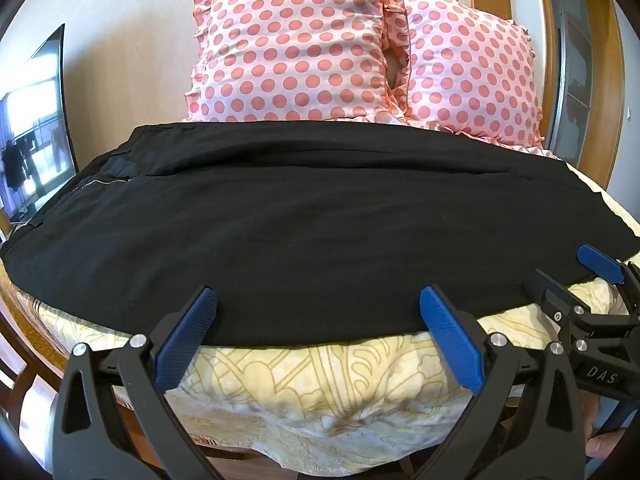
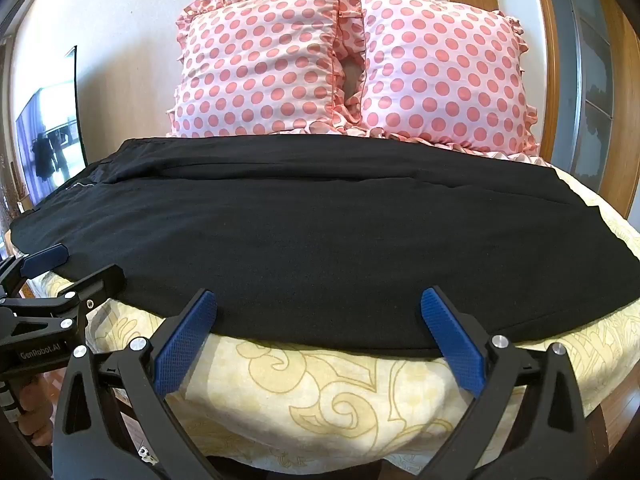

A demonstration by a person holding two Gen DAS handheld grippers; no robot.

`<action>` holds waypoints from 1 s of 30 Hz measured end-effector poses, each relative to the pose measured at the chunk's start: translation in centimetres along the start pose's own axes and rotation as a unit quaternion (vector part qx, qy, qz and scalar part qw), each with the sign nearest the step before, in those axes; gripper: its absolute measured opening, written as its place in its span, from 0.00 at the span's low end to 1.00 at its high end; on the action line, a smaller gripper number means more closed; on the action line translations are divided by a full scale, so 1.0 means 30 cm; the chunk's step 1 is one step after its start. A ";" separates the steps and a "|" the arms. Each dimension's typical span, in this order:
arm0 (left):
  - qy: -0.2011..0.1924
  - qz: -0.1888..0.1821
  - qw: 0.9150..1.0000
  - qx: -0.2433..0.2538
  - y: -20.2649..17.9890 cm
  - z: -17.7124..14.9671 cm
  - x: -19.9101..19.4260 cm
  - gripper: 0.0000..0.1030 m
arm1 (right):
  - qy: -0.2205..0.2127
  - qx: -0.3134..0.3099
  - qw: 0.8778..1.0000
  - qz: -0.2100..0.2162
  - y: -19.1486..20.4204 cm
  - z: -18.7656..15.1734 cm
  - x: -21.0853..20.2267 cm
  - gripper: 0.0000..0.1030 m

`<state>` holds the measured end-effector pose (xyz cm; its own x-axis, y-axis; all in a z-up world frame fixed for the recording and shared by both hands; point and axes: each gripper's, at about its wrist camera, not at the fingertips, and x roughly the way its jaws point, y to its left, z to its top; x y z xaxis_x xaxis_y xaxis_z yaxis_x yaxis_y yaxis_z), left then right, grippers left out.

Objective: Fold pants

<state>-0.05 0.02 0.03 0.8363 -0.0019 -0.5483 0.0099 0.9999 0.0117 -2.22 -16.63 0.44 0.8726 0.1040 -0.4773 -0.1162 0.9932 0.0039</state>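
Black pants (image 1: 312, 232) lie flat across the bed, waistband and zipper at the left, legs running to the right; they also show in the right wrist view (image 2: 320, 248). My left gripper (image 1: 318, 300) is open, its blue pads at the pants' near edge, holding nothing. My right gripper (image 2: 318, 304) is open at the same near edge, farther right, and empty. The right gripper also shows at the right of the left wrist view (image 1: 568, 276), and the left gripper at the left of the right wrist view (image 2: 76, 266). Both sit at the near hem.
The bed has a cream and yellow patterned cover (image 1: 320, 384) that hangs over the near edge. Two pink polka-dot pillows (image 1: 296, 48) (image 1: 472, 76) stand against the wall behind the pants. A mirror (image 1: 36, 132) is at left, a wooden door frame (image 1: 600, 80) at right.
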 end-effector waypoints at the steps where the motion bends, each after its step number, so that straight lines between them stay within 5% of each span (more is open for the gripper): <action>1: 0.000 0.000 1.000 0.000 0.000 0.000 0.000 0.98 | 0.000 0.000 1.000 0.000 0.000 0.000 0.000 0.99; 30: -0.001 0.001 1.000 0.002 0.000 0.000 0.000 0.98 | -0.002 0.000 1.000 0.000 -0.002 -0.002 -0.002 0.99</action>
<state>-0.05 0.03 0.04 0.8372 0.0003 -0.5469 0.0103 0.9998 0.0162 -2.28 -16.70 0.42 0.8741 0.1041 -0.4744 -0.1159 0.9933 0.0045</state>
